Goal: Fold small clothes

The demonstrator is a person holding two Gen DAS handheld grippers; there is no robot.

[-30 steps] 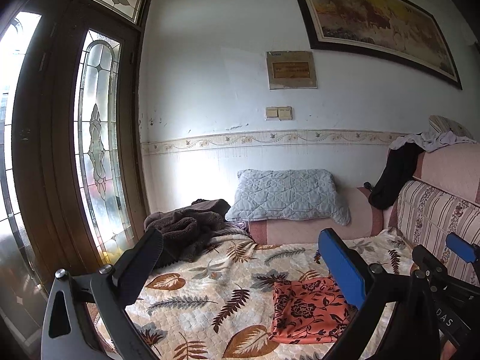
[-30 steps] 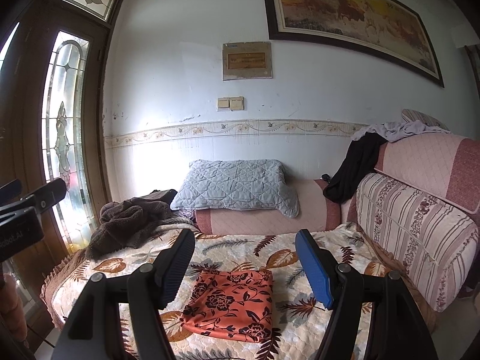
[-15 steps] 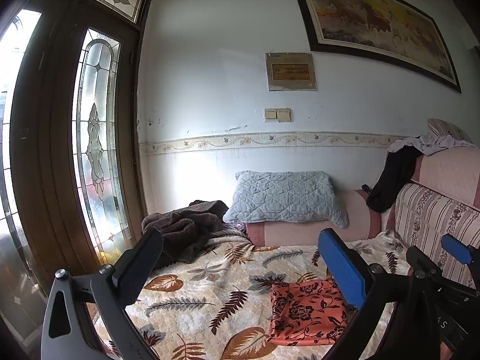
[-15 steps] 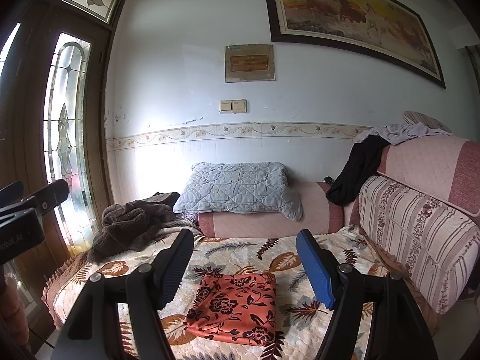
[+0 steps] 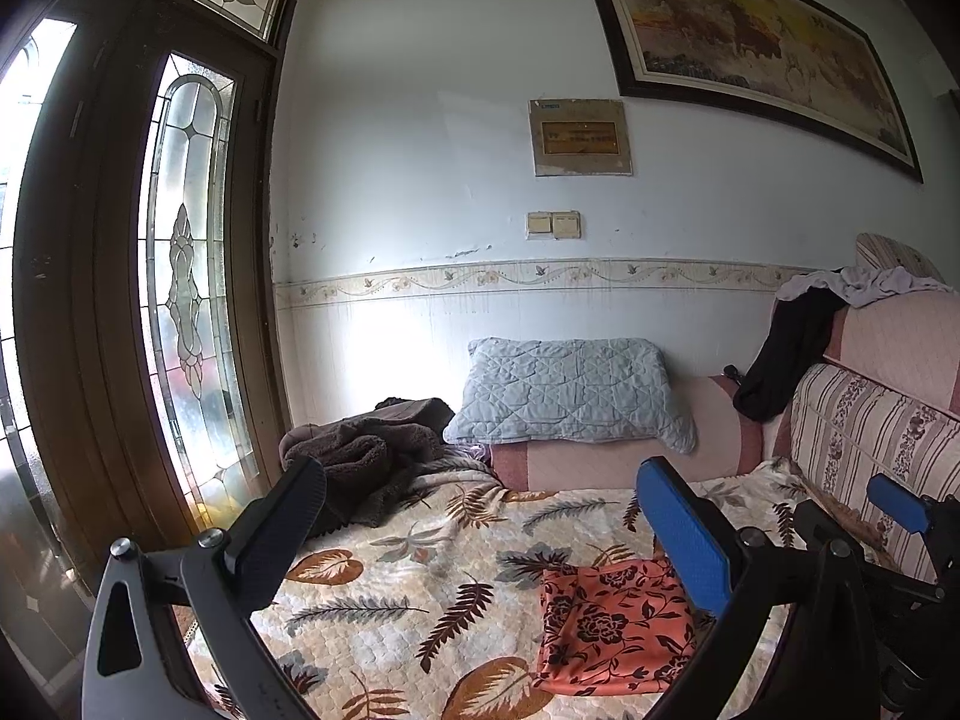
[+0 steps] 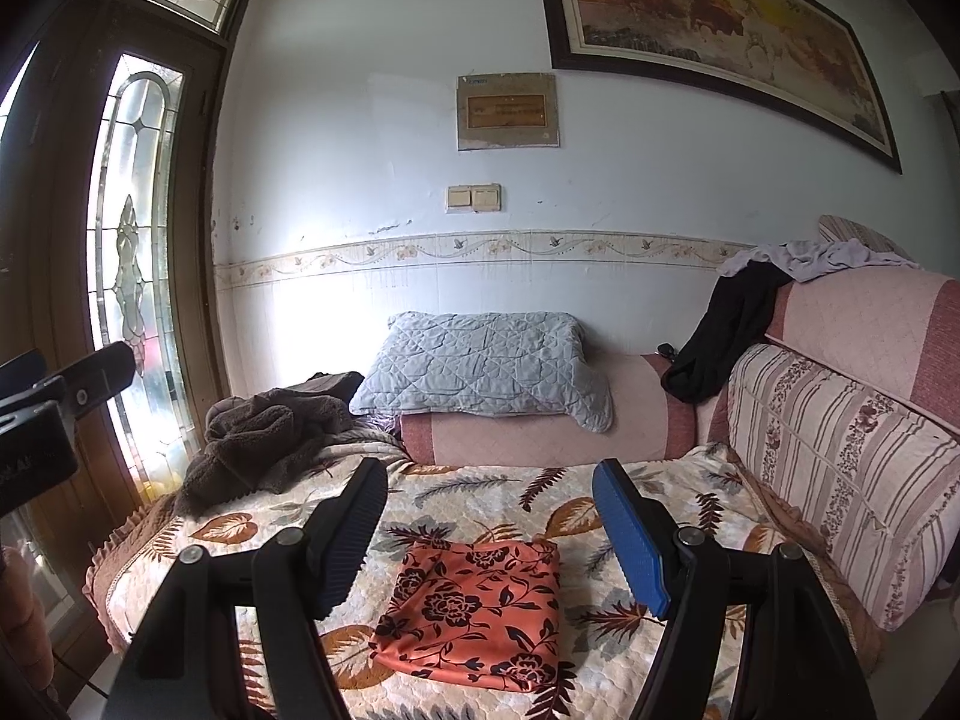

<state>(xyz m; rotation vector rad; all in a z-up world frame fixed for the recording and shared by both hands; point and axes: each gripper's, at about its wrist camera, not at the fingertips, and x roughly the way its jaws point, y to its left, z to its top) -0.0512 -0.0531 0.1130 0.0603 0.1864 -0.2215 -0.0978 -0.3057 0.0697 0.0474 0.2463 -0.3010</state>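
Note:
An orange cloth with a dark flower print (image 6: 477, 615) lies folded into a flat rectangle on the leaf-patterned cover of the sofa seat (image 6: 480, 492). It also shows in the left wrist view (image 5: 612, 624). My left gripper (image 5: 480, 522) is open and empty, held above the seat to the left of the cloth. My right gripper (image 6: 489, 531) is open and empty, held above and in front of the cloth, not touching it. The right gripper also shows at the right edge of the left wrist view (image 5: 900, 510).
A grey quilted pillow (image 6: 480, 363) leans on the pink armrest at the back. A brown fleece heap (image 6: 258, 444) lies at the seat's left end. Black and white garments (image 6: 732, 336) hang over the striped backrest (image 6: 840, 468). A stained-glass door (image 5: 186, 276) stands at the left.
Both grippers have drawn back and risen a little, so the folded cloth sits lower and smaller in both views. Both stay open. The cloth has not moved.

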